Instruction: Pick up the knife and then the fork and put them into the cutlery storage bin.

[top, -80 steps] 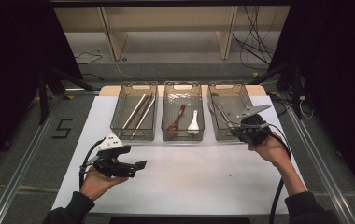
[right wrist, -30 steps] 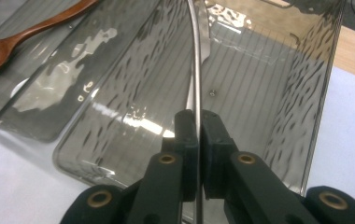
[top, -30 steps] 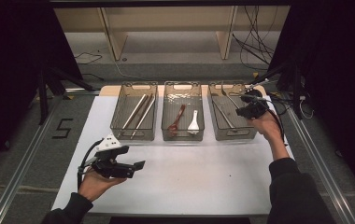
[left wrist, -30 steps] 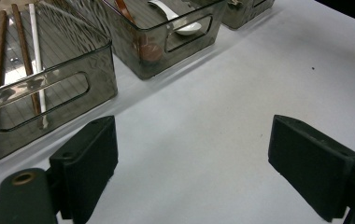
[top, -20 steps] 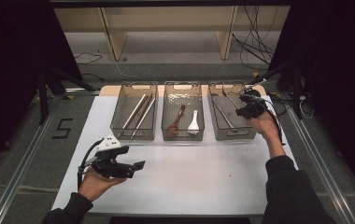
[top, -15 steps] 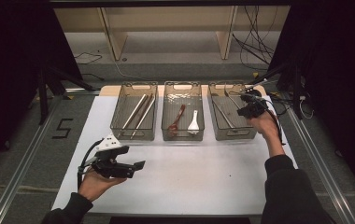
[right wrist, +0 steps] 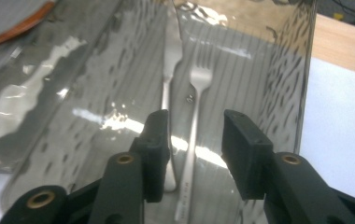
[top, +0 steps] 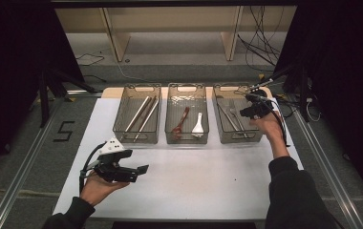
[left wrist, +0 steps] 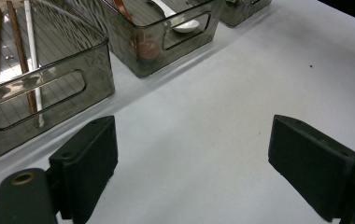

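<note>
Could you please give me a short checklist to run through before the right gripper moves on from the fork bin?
1. Fork lying flat in the right bin, beside a second utensil: ok.
2. Right gripper jaws just been opening, apart, pads off the fork: ok.
3. Fork clear of the jaws for withdrawal: cannot tell; it lies between them.
4. Left gripper open, nothing between its jaws, over bare table: ok.

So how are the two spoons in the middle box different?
The white spoon is short and chunky with a wide, deep bowl; the reddish-brown spoon is longer and slimmer. The white spoon lies on the right side of the middle bin, the reddish-brown spoon on the left, slanted. Both lie flat in that bin, with neither gripper touching them.
</note>
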